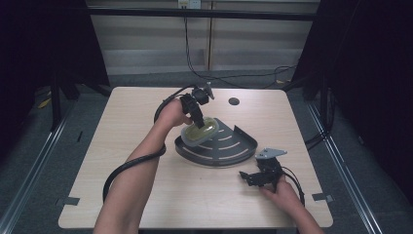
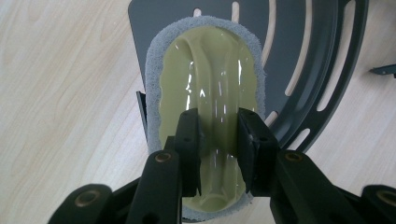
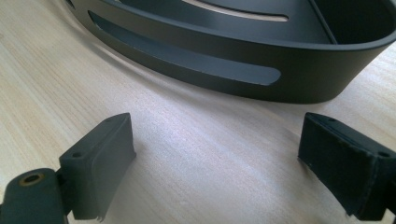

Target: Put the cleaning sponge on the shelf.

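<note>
The fingers of the left gripper are clamped on the raised central handle of a yellow-green scrubbing pad, one finger pressing on each side of that handle. The pad has a glossy plastic top and a grey fibrous layer around its rim. In the high view the left gripper holds the scrubbing pad tilted over the left edge of a dark grey corner shelf; whether the pad touches the shelf cannot be told from these frames. In the left gripper view the pad overlaps the corner shelf, with part of it reaching past the shelf's straight edge above the table. The corner shelf is fan-shaped, with a slotted floor and a low curved wall, and it lies flat near the middle of the table. The fingers of the right gripper stand spread wide apart with nothing between them. The right gripper sits low at the table surface, just beside the curved wall of the corner shelf on the near right side, apart from it. In the right gripper view the curved wall of the corner shelf, with one long slot, lies directly ahead of the spread fingers. A round cable hole is in the table beyond the corner shelf. The left hand is to the left of the shelf; the right hand is near its right side.
</note>
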